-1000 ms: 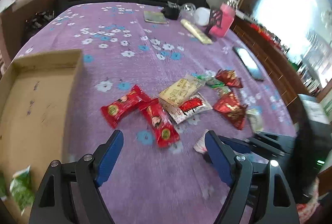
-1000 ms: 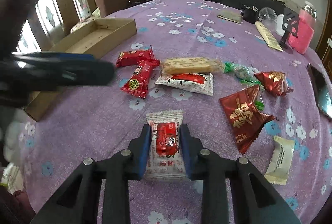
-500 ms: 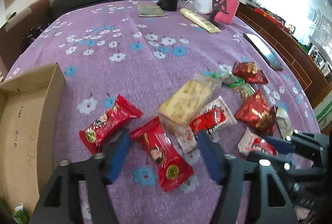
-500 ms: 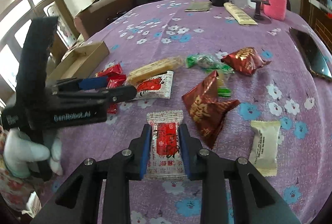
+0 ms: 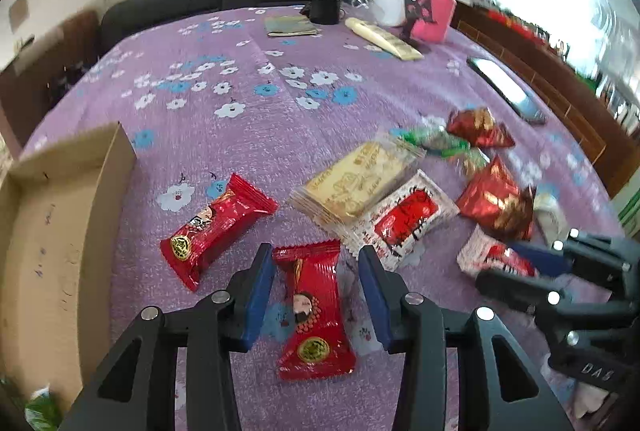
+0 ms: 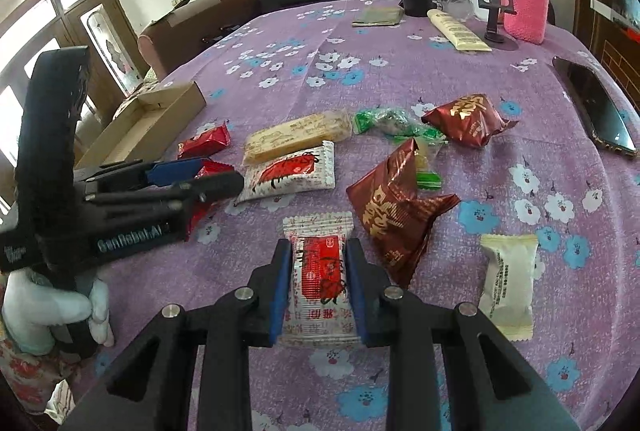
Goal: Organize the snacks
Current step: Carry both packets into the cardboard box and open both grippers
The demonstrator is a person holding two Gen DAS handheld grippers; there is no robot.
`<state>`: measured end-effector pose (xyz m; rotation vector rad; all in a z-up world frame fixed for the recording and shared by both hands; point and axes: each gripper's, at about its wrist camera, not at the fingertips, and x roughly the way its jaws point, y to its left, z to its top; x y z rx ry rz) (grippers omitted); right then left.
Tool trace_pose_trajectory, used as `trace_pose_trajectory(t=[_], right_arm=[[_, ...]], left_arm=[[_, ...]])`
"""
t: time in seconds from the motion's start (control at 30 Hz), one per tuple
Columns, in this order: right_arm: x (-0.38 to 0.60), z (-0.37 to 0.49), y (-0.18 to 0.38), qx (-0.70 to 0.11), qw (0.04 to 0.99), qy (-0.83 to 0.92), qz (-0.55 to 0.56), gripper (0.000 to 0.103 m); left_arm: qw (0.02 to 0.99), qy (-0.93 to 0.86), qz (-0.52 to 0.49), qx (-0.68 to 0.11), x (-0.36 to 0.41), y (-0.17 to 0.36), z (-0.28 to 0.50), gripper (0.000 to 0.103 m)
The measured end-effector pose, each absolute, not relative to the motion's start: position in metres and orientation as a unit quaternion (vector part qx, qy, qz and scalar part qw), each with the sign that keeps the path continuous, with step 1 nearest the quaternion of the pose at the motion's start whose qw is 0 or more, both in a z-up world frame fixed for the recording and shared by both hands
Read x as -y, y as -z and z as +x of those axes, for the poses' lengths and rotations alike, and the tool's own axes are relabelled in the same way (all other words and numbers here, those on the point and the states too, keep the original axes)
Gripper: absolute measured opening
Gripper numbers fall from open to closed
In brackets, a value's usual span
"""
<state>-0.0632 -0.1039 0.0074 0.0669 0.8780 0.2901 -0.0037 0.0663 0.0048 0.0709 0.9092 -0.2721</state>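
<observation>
Two grippers: L (image 5: 316, 295) astride red packet (image 5: 312, 311), R (image 6: 318, 287) pinching white packet (image 6: 320, 279)

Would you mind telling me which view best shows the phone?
The right wrist view: the phone lies sharp and nearly whole at the table's right edge. The left wrist view shows it smaller, blurred and washed out by glare.

Both grippers, left gripper (image 5: 316, 295) and right gripper (image 6: 318, 287), are black with blue pads, silver screws; a white glove (image 6: 48, 311) shows.
</observation>
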Motion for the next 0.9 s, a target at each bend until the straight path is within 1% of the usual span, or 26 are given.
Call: trace_pose_trajectory(t=[0.03,0.07,0.2,0.33,0.47,0.53,0.73,0.9], right_arm=[[0.104,-0.063,-0.007,-0.423,0.895,-0.139,0.032,0.026],[0.105,-0.063,-0.007,-0.422,0.895,-0.139,0.033,0.026],[0.106,-0.064,-0.007,-0.419,0.896,-0.138,0.037,0.026],[0.105,-0.064,-0.008,-0.419,0.897,-0.136,0.033,0.026],[0.102,-0.066,-0.014,-0.430,0.889,-0.146,0.060,0.026],[0.089,-0.073,-0.025,-0.426,0.889,-0.157,0.056,0.026],[0.021,-0.077,-0.061,-0.412,0.884,-0.220,0.030,0.026],[-0.050,-0.059,-0.077,-0.419,0.863,-0.279,0.031,0.026]], left_arm=[[0.886,0.141,0.023,-0.440,-0.068,-0.006,-0.007,0.031],[0.885,0.150,0.009,-0.441,-0.072,-0.007,-0.009,0.030],[0.890,0.159,-0.017,-0.427,-0.091,-0.022,-0.028,0.030],[0.894,0.176,-0.075,-0.406,-0.127,-0.047,-0.050,0.030],[0.899,0.170,-0.122,-0.385,-0.175,-0.070,-0.066,0.030],[0.904,0.155,-0.137,-0.374,-0.205,-0.079,-0.072,0.030],[0.913,0.092,-0.142,-0.371,-0.270,-0.083,-0.074,0.030],[0.918,0.041,-0.111,-0.378,-0.309,-0.083,-0.067,0.031]])
